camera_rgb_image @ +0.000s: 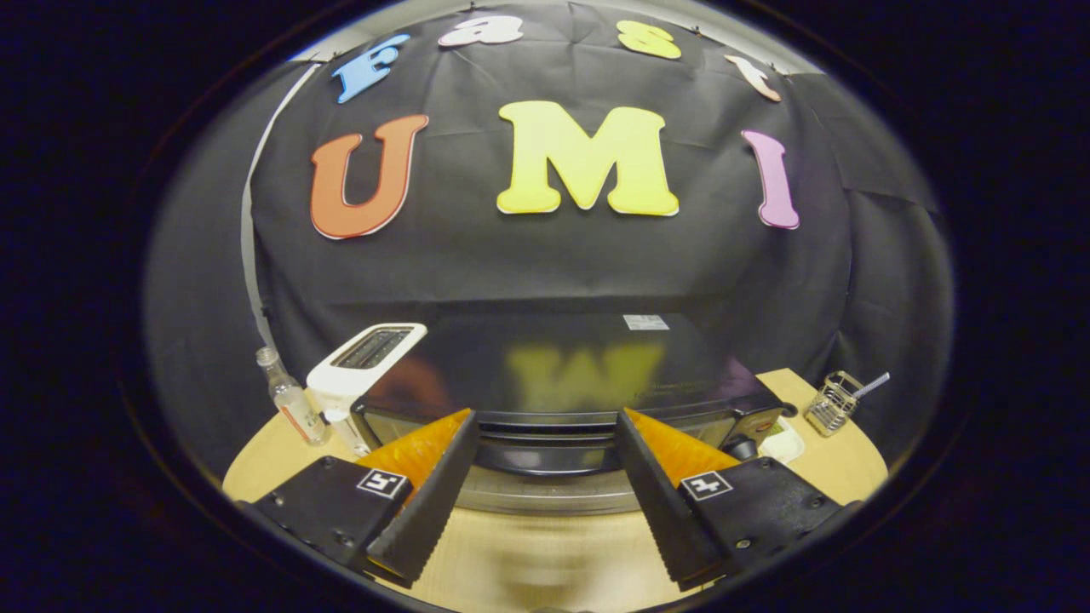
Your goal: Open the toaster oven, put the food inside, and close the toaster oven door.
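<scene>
The black toaster oven [562,358] stands on the wooden table, and I look down on its glossy top. Its dark door handle [545,460] runs across the front, between my two fingers and slightly below their tips. My gripper [545,417] is open wide, one finger on each side of the handle, and neither finger presses on it. A pale, blurred band [545,498] lies under the handle; I cannot tell whether it is the door glass. A control knob [742,446] shows at the oven's right front corner.
A white slot toaster [366,358] stands against the oven's left side, with a clear bottle [289,400] beside it. Right of the oven are a small white dish [785,443] and a wire holder [834,400] with a utensil. Bare wooden table [545,562] lies below the fingers.
</scene>
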Demonstrator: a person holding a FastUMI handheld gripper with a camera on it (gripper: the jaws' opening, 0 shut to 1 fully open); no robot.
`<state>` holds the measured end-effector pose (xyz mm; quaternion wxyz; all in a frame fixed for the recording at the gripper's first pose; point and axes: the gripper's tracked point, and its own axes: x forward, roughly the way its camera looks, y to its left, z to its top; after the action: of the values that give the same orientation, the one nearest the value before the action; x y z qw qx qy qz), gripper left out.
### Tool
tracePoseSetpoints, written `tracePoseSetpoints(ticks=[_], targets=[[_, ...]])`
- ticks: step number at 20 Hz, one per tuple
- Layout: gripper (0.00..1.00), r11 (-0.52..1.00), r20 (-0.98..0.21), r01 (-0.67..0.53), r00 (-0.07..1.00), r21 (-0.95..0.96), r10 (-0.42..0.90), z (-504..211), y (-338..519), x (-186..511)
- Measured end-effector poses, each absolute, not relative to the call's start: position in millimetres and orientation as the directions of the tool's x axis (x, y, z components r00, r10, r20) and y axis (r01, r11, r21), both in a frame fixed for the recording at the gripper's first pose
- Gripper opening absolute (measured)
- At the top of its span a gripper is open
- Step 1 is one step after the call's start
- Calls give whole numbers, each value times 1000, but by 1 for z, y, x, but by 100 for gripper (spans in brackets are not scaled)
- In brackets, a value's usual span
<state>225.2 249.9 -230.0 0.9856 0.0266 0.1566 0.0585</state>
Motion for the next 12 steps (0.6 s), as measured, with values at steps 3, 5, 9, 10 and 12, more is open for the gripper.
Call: tracePoseSetpoints(ticks=[3, 5, 9, 10, 12], targets=[[100, 991, -311, -114, 941, 75, 132, -235, 247, 205], [100, 989, -318, -126, 937, 76, 144, -241, 246, 190], [100, 988, -324, -134, 934, 80, 153, -257, 243, 159], [100, 988, -325, -135, 933, 79, 154, -262, 242, 152], [100, 988, -327, -137, 932, 76, 155, -272, 241, 140]])
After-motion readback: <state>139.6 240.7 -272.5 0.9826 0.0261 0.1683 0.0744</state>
